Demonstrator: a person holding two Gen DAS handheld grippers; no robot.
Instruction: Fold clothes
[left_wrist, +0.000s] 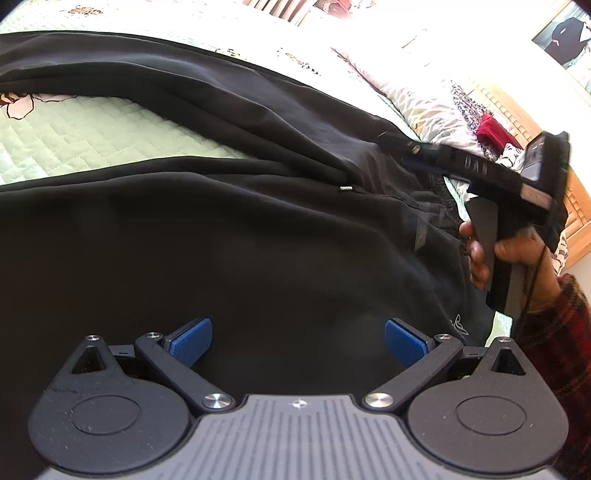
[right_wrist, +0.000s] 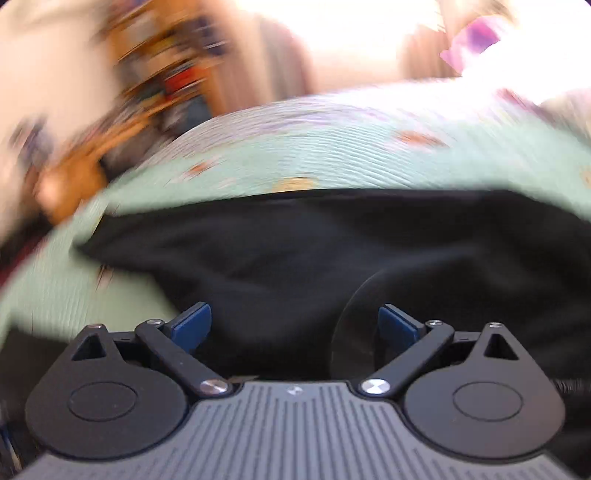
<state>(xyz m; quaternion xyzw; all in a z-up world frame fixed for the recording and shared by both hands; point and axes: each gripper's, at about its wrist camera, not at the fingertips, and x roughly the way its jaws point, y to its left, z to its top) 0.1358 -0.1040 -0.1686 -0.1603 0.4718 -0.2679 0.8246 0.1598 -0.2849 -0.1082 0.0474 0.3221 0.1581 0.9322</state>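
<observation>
A pair of black soft-fabric trousers (left_wrist: 229, 229) lies spread on a pale green quilted bedspread with flower prints (left_wrist: 74, 136). In the left wrist view the garment fills the middle of the frame, its long axis running from about 9 o'clock to 3 o'clock: the two legs stretch away toward 9 and 10 o'clock, parted by a wedge of bare quilt, and the waist end with a small silver drawstring tip (left_wrist: 345, 188) points toward 3 o'clock.

The left gripper (left_wrist: 297, 341) sits at 6 o'clock over the nearer leg, its blue ribbed pads (left_wrist: 192, 339) spread wide with only dark cloth between them, clamping nothing.

At 3 o'clock the right gripper (left_wrist: 417, 157) reaches in over the waist end, carried by a hand (left_wrist: 517, 254) in a red plaid sleeve (left_wrist: 554, 350). From this side its fingers look close to the fabric; whether they touch it cannot be told. Patterned pillows (left_wrist: 417, 96) and a light wooden headboard (left_wrist: 576, 206) lie toward 2 o'clock.

The right wrist view is heavily blurred. There the right gripper (right_wrist: 293, 326) shows its blue pads (right_wrist: 194, 325) well apart, empty, with black cloth spanning the frame from 9 to 3 o'clock just ahead and green quilt beyond at 12 o'clock.
</observation>
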